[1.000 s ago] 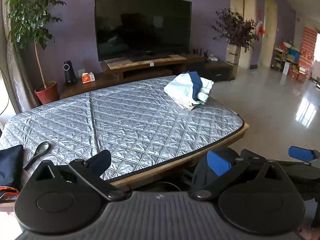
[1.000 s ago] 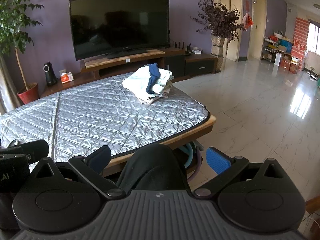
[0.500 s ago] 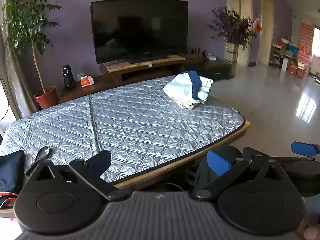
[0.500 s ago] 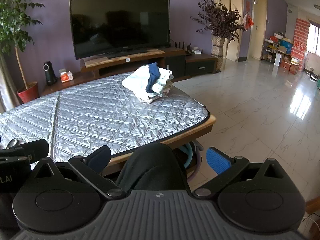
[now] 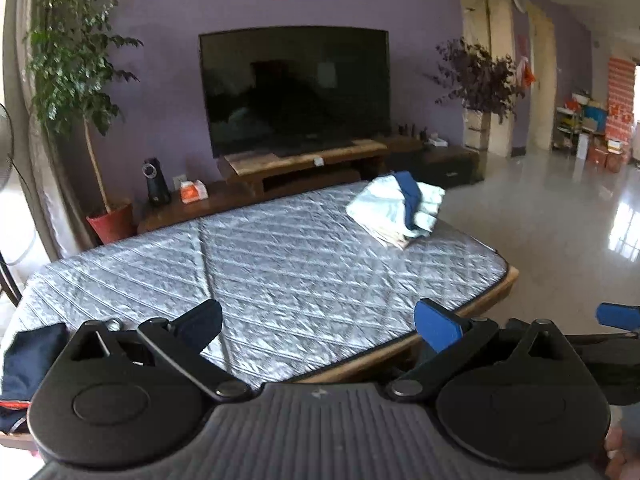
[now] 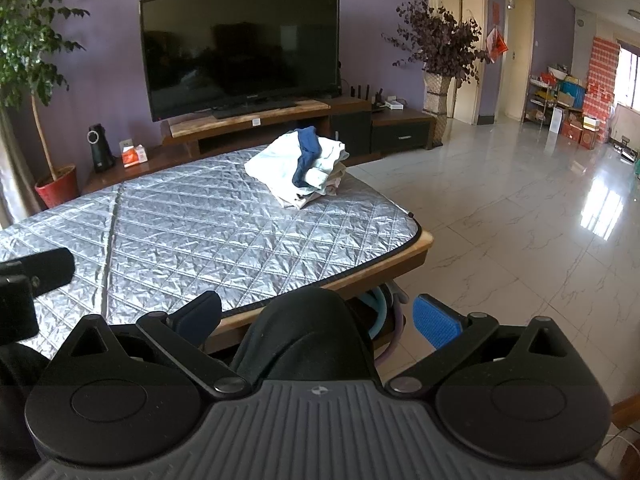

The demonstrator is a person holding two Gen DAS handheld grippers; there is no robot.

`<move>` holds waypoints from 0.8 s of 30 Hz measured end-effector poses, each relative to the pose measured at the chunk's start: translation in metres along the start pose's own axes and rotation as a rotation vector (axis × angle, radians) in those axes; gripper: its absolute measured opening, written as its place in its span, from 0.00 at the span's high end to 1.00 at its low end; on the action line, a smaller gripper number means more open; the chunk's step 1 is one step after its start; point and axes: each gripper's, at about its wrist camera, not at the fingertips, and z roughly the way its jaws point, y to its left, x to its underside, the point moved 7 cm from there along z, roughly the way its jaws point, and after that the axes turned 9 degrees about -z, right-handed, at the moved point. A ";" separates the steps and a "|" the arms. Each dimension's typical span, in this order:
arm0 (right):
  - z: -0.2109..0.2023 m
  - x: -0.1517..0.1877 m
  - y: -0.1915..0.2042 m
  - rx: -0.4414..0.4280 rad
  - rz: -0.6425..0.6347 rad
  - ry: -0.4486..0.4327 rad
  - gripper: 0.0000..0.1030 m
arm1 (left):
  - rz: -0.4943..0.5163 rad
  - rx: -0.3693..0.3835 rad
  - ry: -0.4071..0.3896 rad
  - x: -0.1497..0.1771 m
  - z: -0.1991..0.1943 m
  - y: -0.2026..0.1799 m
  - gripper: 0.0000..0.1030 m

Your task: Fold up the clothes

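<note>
Folded clothes (image 6: pixel 298 168), neatly stacked

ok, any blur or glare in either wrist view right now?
Left wrist view: motion-blurred, quilted cover and clothes pile smeared. Right wrist view: sharp; window glare on the floor. Both show fisheye bending at the edges.

No legible txt anywhere.

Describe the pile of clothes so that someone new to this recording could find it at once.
Start at the big dark television on the purple wall, then drop to the silver quilted table cover before it. At its far right corner sits the pile of pale folded clothes, the only heap there, with a dark blue garment draped over it.
</note>
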 end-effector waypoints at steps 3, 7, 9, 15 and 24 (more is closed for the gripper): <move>0.005 -0.003 0.000 0.000 0.004 -0.003 0.00 | -0.007 -0.016 -0.017 -0.005 0.005 0.006 0.01; 0.020 -0.005 0.001 -0.008 0.018 0.014 0.00 | 0.005 -0.036 -0.037 -0.008 0.015 0.009 0.01; 0.028 -0.006 0.004 -0.011 0.013 0.025 0.00 | 0.025 -0.039 -0.048 -0.009 0.019 0.009 0.01; 0.051 -0.017 0.017 -0.031 -0.013 0.044 0.00 | 0.000 0.008 -0.018 -0.010 0.041 0.020 0.01; 0.095 -0.057 0.039 -0.074 -0.019 0.032 0.00 | -0.077 -0.052 -0.075 -0.010 0.070 0.063 0.01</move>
